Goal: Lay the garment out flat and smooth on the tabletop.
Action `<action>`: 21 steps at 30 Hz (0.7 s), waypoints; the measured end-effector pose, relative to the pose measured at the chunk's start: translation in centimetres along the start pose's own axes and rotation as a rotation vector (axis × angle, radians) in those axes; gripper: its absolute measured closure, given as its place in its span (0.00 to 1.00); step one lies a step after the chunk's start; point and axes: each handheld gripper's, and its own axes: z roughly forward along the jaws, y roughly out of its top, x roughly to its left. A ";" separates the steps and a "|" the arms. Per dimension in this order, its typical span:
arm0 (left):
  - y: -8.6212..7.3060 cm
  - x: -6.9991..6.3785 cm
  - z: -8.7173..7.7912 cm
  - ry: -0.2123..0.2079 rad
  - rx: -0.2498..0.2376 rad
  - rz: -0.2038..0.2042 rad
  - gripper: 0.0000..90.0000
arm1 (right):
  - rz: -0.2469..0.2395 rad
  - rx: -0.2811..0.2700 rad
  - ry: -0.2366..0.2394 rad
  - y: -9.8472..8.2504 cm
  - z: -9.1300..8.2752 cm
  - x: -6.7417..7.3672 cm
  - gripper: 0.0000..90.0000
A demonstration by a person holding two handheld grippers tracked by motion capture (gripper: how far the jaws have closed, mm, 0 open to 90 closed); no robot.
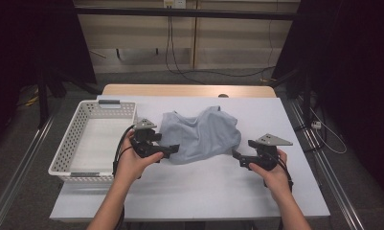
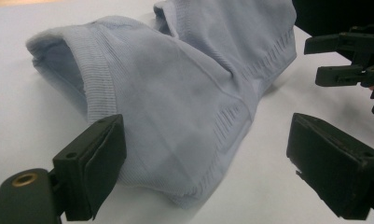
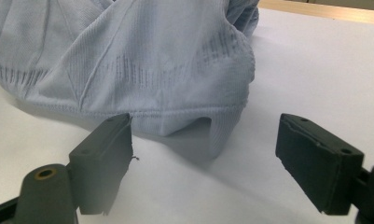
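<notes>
High view: a pale blue garment [image 1: 200, 135] is lying crumpled mid-table, its long axis running left to right between the left gripper [image 1: 173, 149] and right gripper [image 1: 236, 155]. Left gripper view: jaws are standing apart, straddling the garment's near edge without pinching. Right gripper view: jaws are gaping wide before the hem, holding nothing.

One garment [image 1: 201, 135], one basket [image 1: 72, 143], two grippers [image 1: 173, 149]

Garment [image 1: 200, 135]: one pale grey-blue knit top, soft and thin, with ribbed hems and lines of small openwork stitching. Crumpled in a loose heap, folds raised, one ribbed opening gaping at an end. Lies on the white table cover [image 1: 189, 191], near the middle, just right of the white basket [image 1: 74, 139].
</notes>
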 end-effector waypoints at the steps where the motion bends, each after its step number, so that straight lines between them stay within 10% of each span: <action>1: -0.1 0.0 0.0 0.001 0.003 -0.003 0.13 | 0.000 0.000 0.000 0.0 0.0 0.0 0.20; 21: -1.9 -0.6 1.0 0.019 0.043 0.009 0.08 | 0.003 0.014 -0.032 -0.2 1.0 -0.7 0.41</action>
